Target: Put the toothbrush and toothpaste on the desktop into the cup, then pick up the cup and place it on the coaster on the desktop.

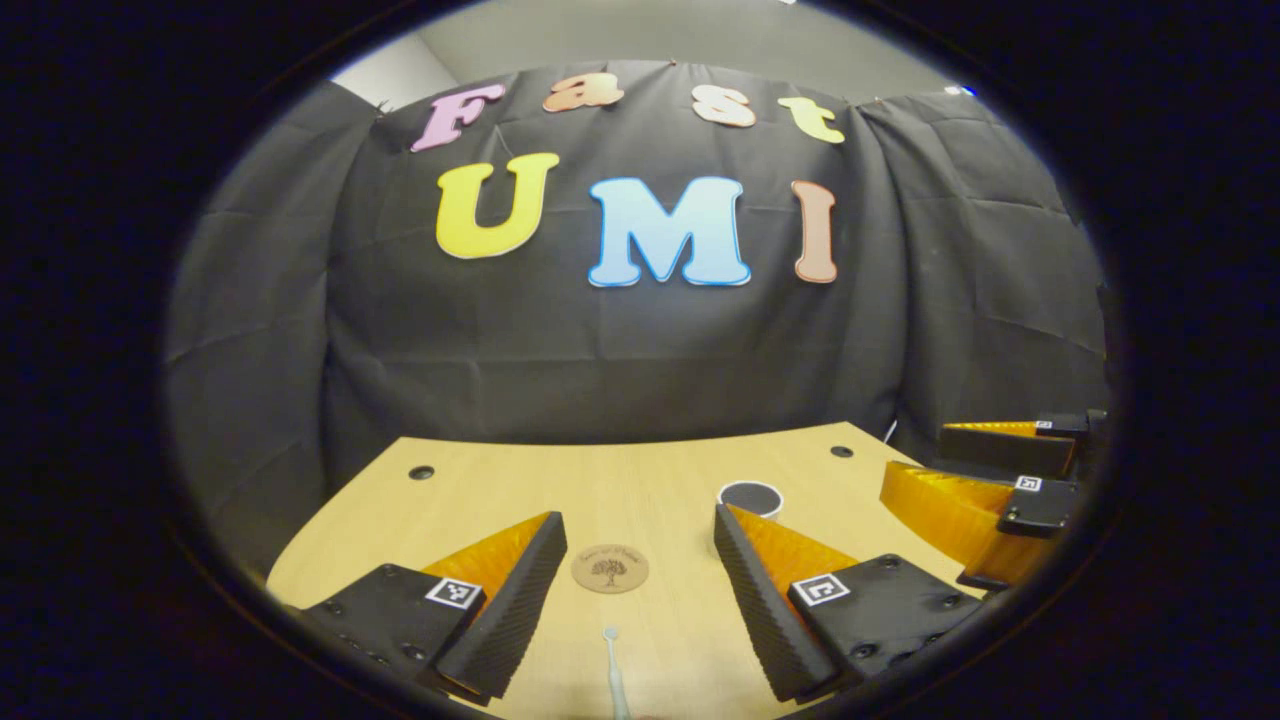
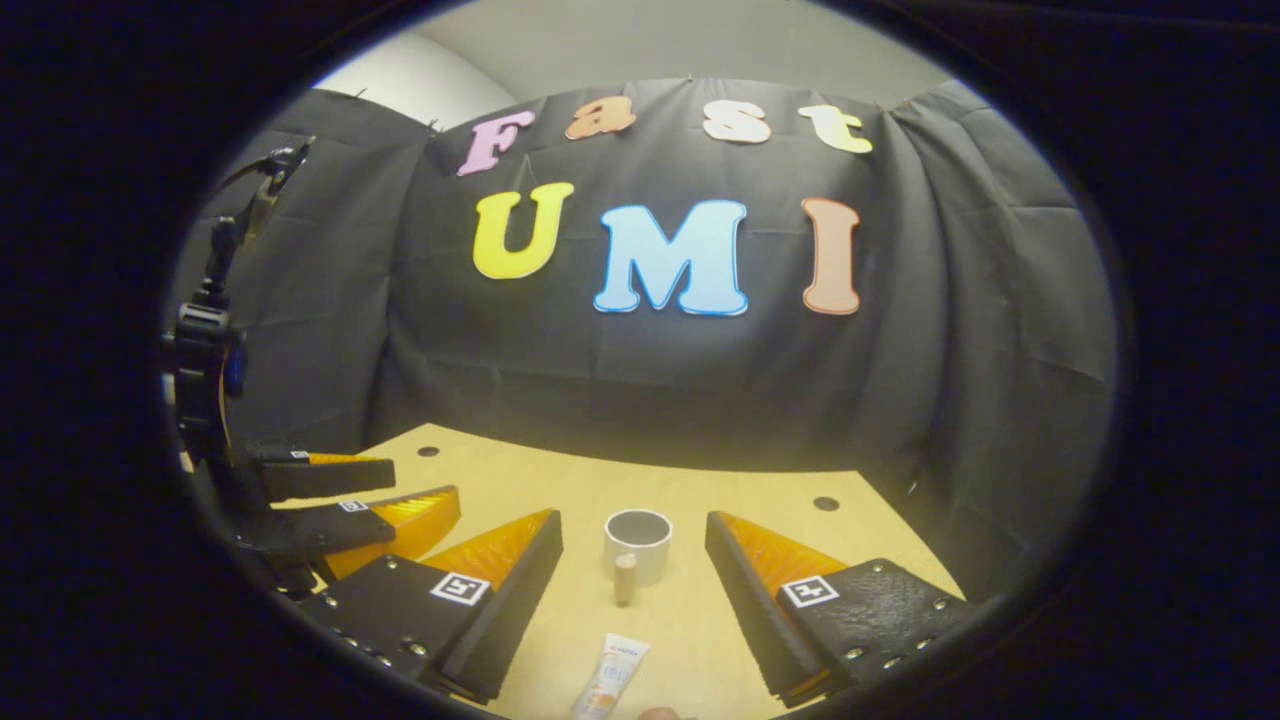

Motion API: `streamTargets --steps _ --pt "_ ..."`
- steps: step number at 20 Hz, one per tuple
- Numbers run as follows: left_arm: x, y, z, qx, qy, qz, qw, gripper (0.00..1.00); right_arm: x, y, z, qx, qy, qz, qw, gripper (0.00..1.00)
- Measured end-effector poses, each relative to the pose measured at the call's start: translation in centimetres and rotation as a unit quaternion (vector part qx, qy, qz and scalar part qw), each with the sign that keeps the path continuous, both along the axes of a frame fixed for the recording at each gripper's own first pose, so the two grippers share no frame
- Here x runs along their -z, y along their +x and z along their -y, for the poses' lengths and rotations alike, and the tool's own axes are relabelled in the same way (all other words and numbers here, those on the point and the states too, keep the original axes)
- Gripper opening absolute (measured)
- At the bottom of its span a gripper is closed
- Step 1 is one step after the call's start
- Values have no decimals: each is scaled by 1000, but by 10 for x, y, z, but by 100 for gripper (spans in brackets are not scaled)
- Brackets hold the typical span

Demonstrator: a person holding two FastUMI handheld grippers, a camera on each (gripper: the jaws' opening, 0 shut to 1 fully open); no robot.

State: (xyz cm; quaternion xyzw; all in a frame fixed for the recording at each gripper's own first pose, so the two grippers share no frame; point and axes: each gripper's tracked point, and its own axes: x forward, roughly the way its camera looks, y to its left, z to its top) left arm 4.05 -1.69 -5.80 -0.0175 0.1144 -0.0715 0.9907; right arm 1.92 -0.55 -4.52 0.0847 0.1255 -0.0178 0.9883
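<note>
A: Location of task items?
B: Toothbrush lies flat on the desk, just below the round coaster. Cup stands upright farther back, with the toothpaste lying in front of it.
A: Gripper status?
B: Left gripper: jaws released, spread wide, straddling coaster and toothbrush, holding nothing. Right gripper: jaws released, cup and toothpaste between them, no contact
</note>
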Motion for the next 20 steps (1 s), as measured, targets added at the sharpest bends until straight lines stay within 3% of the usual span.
streamTargets --steps 2,4,5,7,9,15,20 --pt "18 2 -6 -8 6 -36 999 94 13 0 -1 0 1 -30 1000 90" --pt "35 2 -7 -9 1 -68 998 99 29 0 -5 -4 6 -66 998 94" --pt "44 1 -7 -9 2 -85 996 96 38 -1 -7 -9 11 -89 996 90" --pt "63 2 -9 -7 7 -119 993 94 58 -3 -16 -17 25 -133 991 94" --pt "83 0 -9 -2 14 -160 987 94 78 -8 -27 -30 41 -184 982 90" --pt "136 -14 -11 13 36 -269 962 97 117 -12 -39 -39 74 -274 958 91" --pt "175 -30 -20 13 43 -361 931 98 145 -22 -48 -43 119 -347 929 91"
